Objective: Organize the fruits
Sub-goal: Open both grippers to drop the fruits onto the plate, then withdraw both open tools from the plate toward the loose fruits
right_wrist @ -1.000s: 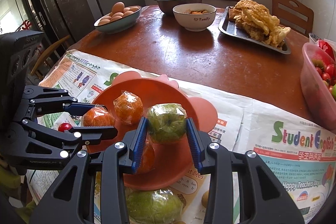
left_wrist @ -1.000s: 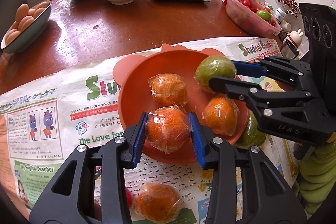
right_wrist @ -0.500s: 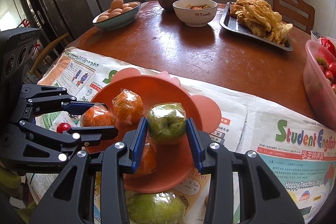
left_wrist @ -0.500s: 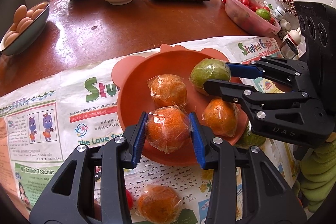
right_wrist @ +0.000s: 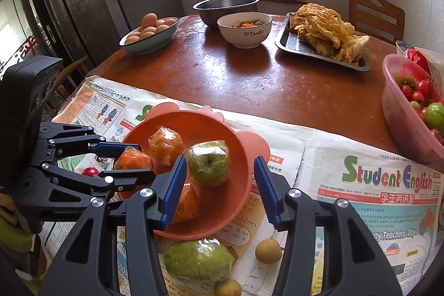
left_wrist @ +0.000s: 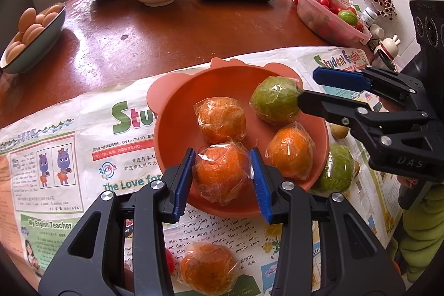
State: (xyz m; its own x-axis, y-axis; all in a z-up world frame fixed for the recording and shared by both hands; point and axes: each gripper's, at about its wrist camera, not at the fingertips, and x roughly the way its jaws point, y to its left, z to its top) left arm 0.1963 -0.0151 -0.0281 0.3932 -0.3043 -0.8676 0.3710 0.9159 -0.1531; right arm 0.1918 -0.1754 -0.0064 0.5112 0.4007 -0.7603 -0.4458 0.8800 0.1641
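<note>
Fruit-sorting under way: right gripper [right_wrist: 219, 187] jaws just widened, freeing the wrapped green apple [right_wrist: 208, 166] now resting in the orange bowl [right_wrist: 244, 165]; left gripper [left_wrist: 223, 179] clamped on a wrapped orange [left_wrist: 222, 171] at the bowl's near side, likely about to drop it too.

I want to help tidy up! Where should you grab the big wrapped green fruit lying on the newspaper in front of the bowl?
Probably from above, across the narrow middle of the green fruit. It lies lengthwise on the newspaper, so its long ends are too far apart for the fingers. Press the fruit itself, since the plastic wrap looks slippery.
</note>
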